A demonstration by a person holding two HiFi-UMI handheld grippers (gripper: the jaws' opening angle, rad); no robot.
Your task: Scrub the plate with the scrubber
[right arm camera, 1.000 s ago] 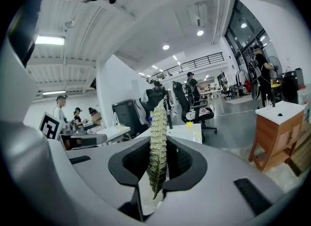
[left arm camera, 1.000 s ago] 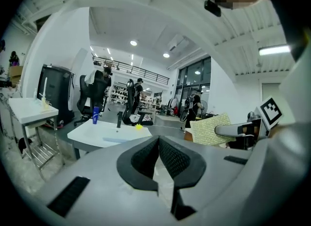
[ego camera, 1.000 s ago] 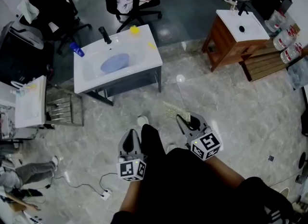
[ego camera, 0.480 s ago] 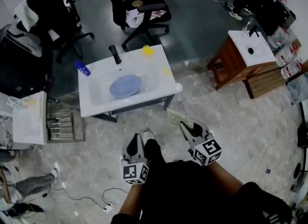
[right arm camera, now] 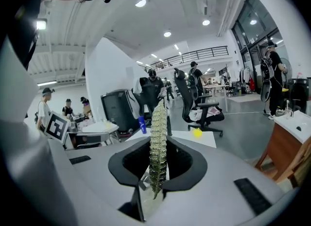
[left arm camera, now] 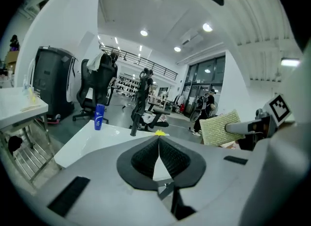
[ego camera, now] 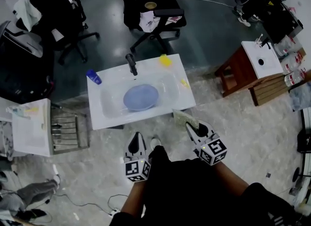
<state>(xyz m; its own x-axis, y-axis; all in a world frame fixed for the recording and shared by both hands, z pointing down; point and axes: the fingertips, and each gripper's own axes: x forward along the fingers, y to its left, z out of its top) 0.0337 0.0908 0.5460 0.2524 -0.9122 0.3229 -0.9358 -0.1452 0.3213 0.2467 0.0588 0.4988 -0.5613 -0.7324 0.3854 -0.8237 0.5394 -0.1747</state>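
Note:
A round blue plate lies flat in the basin of a white sink unit, which has a black tap at the back. My right gripper is shut on a green scrubber pad whose far end reaches the sink's front right edge. In the right gripper view the scrubber stands edge-on between the jaws. My left gripper is shut and empty, just short of the sink's front. In the left gripper view the scrubber shows at the right. The plate shows in neither gripper view.
A blue bottle and a yellow object stand on the sink's back rim. Black office chairs lie beyond it. A wooden stand with a small white basin is at the right, a white table and wire rack at the left.
Both grippers have moved forward toward the sink, which now lies much closer in the head view. The scrubber's end has reached the sink's front edge. Both jaws stayed shut.

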